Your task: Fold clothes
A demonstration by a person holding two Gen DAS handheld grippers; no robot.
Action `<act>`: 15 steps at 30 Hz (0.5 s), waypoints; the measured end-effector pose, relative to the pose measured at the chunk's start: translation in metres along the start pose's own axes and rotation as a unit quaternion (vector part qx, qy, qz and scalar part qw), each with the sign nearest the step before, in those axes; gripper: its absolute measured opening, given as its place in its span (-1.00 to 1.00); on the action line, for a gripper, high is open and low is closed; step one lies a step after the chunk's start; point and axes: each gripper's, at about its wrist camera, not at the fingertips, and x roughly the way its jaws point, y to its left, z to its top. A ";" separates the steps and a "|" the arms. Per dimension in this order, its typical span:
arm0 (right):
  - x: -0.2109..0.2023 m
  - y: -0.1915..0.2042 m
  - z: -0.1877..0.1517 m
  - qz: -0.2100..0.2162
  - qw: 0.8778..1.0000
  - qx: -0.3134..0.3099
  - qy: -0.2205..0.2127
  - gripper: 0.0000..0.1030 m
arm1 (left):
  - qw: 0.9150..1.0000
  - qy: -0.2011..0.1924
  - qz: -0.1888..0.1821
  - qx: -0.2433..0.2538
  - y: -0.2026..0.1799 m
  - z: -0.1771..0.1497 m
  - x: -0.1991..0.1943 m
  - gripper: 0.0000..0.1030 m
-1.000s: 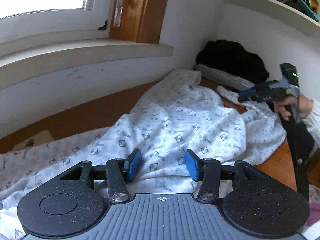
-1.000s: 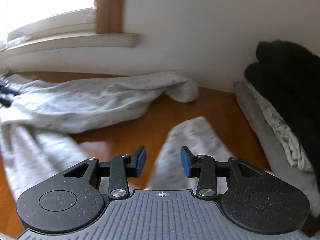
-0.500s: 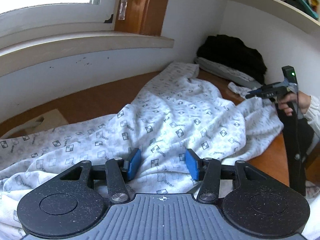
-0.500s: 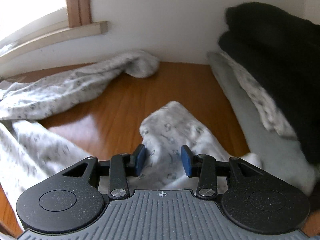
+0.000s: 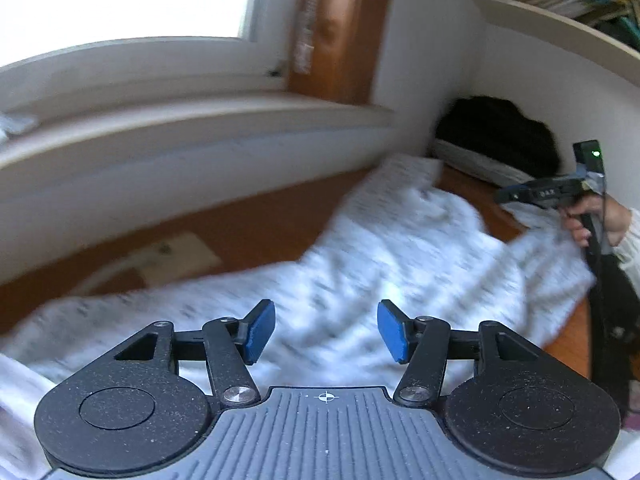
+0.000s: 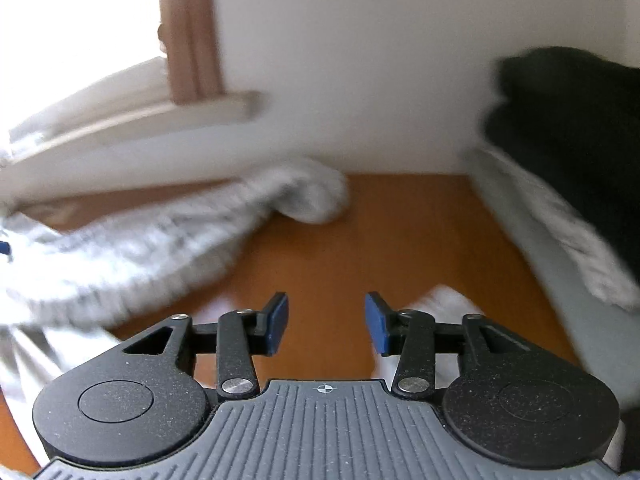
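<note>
Rumpled white patterned soft cloth garment [image 5: 360, 264] spread over orange-brown smooth wooden tabletop [image 6: 392, 232] beneath wide-open, empty left gripper [image 5: 326, 330], one corner beside equally parted, empty right gripper [image 6: 326, 322].

Left gripper [image 5: 326, 332]: jaws wide apart, blue pads [image 5: 261, 332] facing each other, nothing between them; points forward and slightly down.
Right gripper [image 6: 326, 324]: jaws parted, blue pads [image 6: 279, 324] clear of any contact, nothing gripped; aimed low and forward.
Right hand [image 5: 596, 218]: seen from the left wrist camera at the far right, fingers wrapped round the gripper's handle, pale knit cuff at the wrist.
Left hand: out of view.
</note>
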 end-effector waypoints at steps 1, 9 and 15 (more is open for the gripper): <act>0.012 0.004 0.009 0.009 1.000 0.003 0.004 -0.08 | 1.000 0.011 0.004 0.000 0.005 0.004 0.006 0.18; 0.089 0.027 0.052 0.047 0.997 0.043 0.047 -0.03 | 0.998 0.061 -0.007 -0.006 0.024 0.016 0.043 -0.17; 0.112 0.034 0.060 0.071 0.994 0.068 0.045 0.04 | 0.999 0.053 0.005 0.011 0.021 0.016 0.051 -0.96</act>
